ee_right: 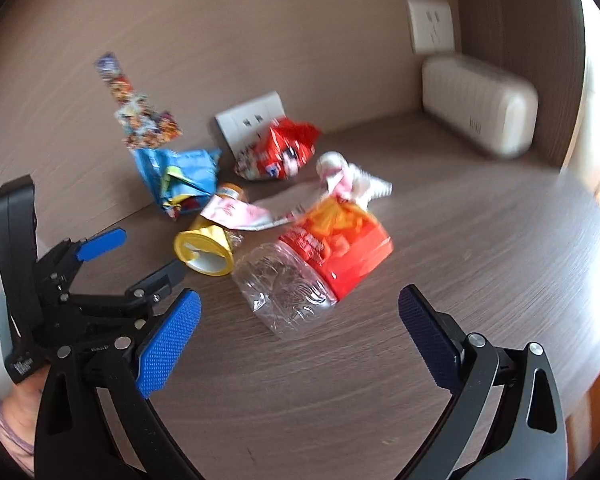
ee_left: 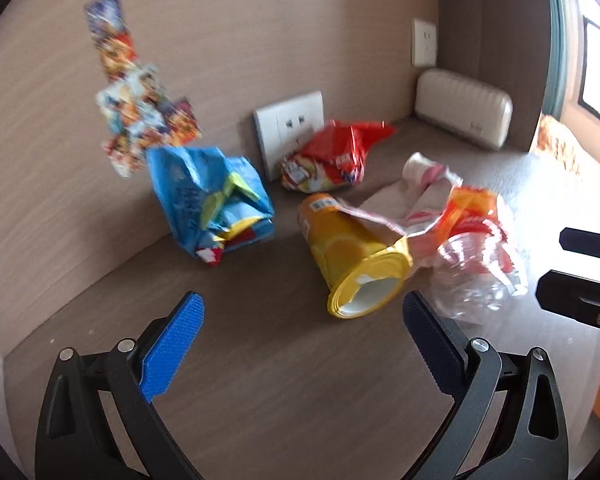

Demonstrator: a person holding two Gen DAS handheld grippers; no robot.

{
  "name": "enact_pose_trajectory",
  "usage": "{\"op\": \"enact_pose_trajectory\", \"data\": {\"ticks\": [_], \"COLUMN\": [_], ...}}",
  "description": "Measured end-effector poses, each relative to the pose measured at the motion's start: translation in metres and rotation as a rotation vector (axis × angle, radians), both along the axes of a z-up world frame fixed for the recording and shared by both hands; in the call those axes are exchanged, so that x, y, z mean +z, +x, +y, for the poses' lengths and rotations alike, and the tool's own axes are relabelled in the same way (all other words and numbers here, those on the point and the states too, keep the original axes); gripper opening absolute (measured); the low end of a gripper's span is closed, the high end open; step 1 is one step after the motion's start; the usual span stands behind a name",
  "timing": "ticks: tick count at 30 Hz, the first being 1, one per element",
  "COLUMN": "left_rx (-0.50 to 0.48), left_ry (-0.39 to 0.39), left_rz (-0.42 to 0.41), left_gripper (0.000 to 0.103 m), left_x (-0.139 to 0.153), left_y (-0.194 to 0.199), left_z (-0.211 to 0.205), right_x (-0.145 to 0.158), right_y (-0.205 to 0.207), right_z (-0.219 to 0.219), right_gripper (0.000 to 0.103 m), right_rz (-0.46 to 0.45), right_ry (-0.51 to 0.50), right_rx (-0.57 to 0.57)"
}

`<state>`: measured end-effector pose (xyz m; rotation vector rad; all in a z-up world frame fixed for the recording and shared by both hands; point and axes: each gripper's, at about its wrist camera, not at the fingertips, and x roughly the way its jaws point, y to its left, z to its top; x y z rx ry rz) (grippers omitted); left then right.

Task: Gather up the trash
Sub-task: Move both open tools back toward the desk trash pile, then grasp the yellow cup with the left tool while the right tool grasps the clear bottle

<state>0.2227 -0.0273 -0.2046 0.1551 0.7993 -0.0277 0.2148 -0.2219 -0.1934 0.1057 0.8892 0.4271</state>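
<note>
While both tongs, left and right, gaped wide and empty, litter lay mid-frame on the worktop. The right tongs would best straddle the crushed bottle squarely.

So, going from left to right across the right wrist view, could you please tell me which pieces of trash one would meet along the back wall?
Colourful wrapper leaning on the wall → blue snack bag → red snack bag in front of the loose socket plate.
</note>
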Motion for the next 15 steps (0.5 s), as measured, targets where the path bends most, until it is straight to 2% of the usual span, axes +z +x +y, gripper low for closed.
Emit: {"op": "enact_pose_trajectory", "data": {"ticks": [2, 6, 9, 12, 13, 14, 15], "left_rx": [-0.019, -0.063, -0.083, -0.095, -0.105, -0.111, -0.117], "left_ry": [0.004, -0.002, 0.011, 0.026, 0.009, -0.004, -0.017], "left_rz": [0.014, 0.038, 0.051, 0.059, 0.062, 0.066, 0.071], "left_gripper": [0.09, 0.083, 0.081, 0.074, 0.063, 0.046, 0.039], "left_x": [-0.006, -0.014, -0.02, -0.026, -0.026, -0.026, -0.026], "left_y": [0.009, 0.022, 0.03, 0.038, 0.04, 0.042, 0.045], "left_z": [0.0, -0.003, -0.005, -0.007, -0.007, -0.007, -0.007], "right_x": [-0.01, -0.024, -0.029, -0.026, -0.025, -0.023, -0.023], "right_y": [0.01, 0.025, 0.033, 0.038, 0.038, 0.039, 0.038], "right_z": [0.003, 0.004, 0.008, 0.018, 0.021, 0.024, 0.026], "right_gripper": [0.099, 0.099, 0.099, 0.099, 0.099, 0.094, 0.085], "right_rz": [0.06, 0.148, 0.188, 0.17, 0.158, 0.137, 0.124], "right_ry": [0.027, 0.096, 0.157, 0.143, 0.137, 0.127, 0.127], "right_rx": [-0.034, -0.099, -0.113, -0.11, -0.112, -0.11, -0.1]}}
